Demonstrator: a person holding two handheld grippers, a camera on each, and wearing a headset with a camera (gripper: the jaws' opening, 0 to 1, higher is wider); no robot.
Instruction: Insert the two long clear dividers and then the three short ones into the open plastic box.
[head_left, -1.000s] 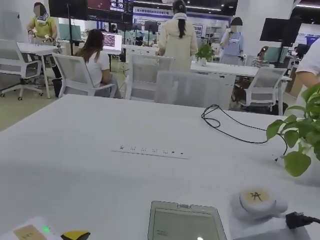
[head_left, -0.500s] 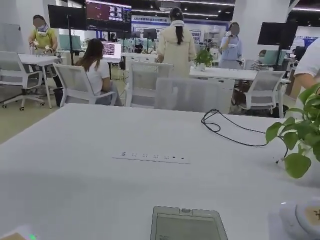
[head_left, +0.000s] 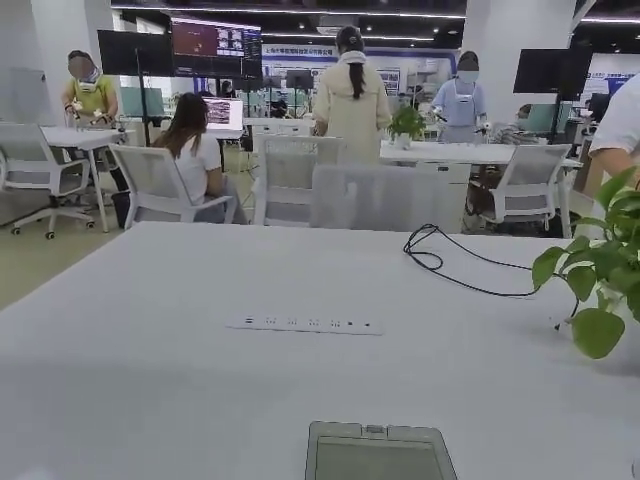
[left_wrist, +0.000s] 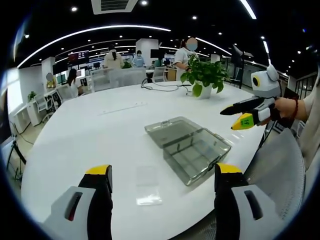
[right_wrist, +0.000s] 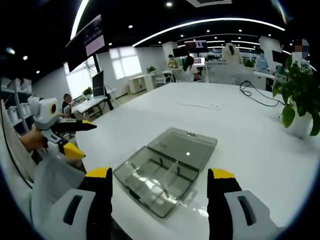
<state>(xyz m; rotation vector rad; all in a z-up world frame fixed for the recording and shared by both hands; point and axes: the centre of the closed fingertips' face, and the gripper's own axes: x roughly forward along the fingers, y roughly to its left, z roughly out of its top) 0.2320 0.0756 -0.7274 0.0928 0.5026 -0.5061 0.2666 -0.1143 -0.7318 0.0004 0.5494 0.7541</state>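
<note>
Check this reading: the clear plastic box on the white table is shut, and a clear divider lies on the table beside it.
One thing is wrong: the box is open, spread out flat, as the left gripper view shows. It does sit on the white table, with a clear divider lying beside it.

You had no text you could read — the hanging screen (head_left: 215, 45) at the back showed bright marks, but they were too small and blurred to make out.
</note>
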